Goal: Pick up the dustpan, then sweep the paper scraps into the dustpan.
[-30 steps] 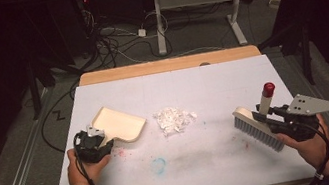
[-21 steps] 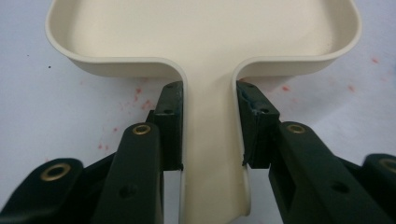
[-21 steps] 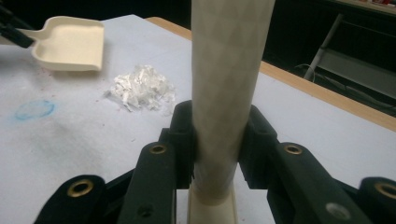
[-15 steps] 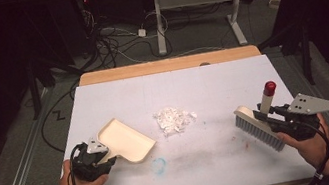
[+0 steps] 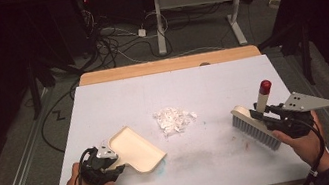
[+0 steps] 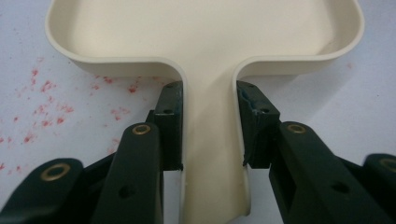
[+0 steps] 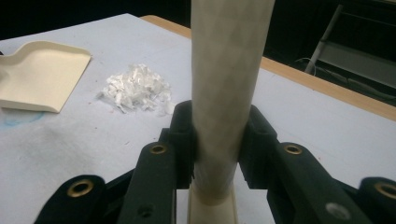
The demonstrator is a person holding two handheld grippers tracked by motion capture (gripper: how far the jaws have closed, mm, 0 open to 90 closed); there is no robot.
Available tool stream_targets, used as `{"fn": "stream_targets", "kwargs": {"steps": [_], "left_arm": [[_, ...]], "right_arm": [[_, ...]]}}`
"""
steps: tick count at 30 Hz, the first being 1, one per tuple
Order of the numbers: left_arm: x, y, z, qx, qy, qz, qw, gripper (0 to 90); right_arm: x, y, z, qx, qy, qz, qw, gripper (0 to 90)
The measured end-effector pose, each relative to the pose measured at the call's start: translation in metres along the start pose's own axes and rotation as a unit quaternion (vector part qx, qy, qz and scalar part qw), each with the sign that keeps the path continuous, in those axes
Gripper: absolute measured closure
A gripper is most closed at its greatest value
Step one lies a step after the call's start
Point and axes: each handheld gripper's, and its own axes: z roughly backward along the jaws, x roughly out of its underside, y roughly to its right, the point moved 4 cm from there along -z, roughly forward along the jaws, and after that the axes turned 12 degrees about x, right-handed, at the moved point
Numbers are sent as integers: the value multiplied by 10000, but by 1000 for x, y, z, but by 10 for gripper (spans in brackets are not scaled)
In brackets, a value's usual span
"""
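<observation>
While clamped by its handle in the left gripper [image 6: 210, 140], cream dustpan [image 5: 136, 148] seen empty, shredded paper pile [image 5: 173, 119] lying apart on table [image 5: 201, 81], brush [image 5: 255, 125] clenched in right gripper [image 7: 217, 140].

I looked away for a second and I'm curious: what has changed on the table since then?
The left gripper, shut on the dustpan handle, has carried the dustpan toward the person's edge of the table and a little toward the middle, its open mouth now turned more toward the brush. The right gripper stays clamped on the brush, in place. The pile of white shreds has not moved.
</observation>
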Motion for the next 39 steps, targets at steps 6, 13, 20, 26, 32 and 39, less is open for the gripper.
{"fn": "stream_targets", "kwargs": {"steps": [6, 13, 20, 26, 32, 39], "left_arm": [[1, -2, -3, 35, -21, -37, 10000, 637], [0, -2, -5, 34, -49, -22, 10000, 636], [-3, -3, -8, 75, -58, 12, 10000, 636], [-8, -3, -12, 55, -93, 3, 9999, 636], [-9, -6, -18, 33, -196, -112, 9997, 636], [-7, -8, -22, 83, -186, -93, 9997, 636]], "right_arm": [[-1, -2, -5, -26, -18, 38, 10000, 712], [-7, -4, -22, -71, -35, 51, 10000, 713], [-27, -2, -56, 104, 26, 112, 9999, 713], [-54, -6, -108, 155, 101, 59, 9998, 713], [-72, -28, -161, 229, 161, 148, 9995, 713], [-72, -53, -202, 327, 221, 197, 9990, 714]]}}
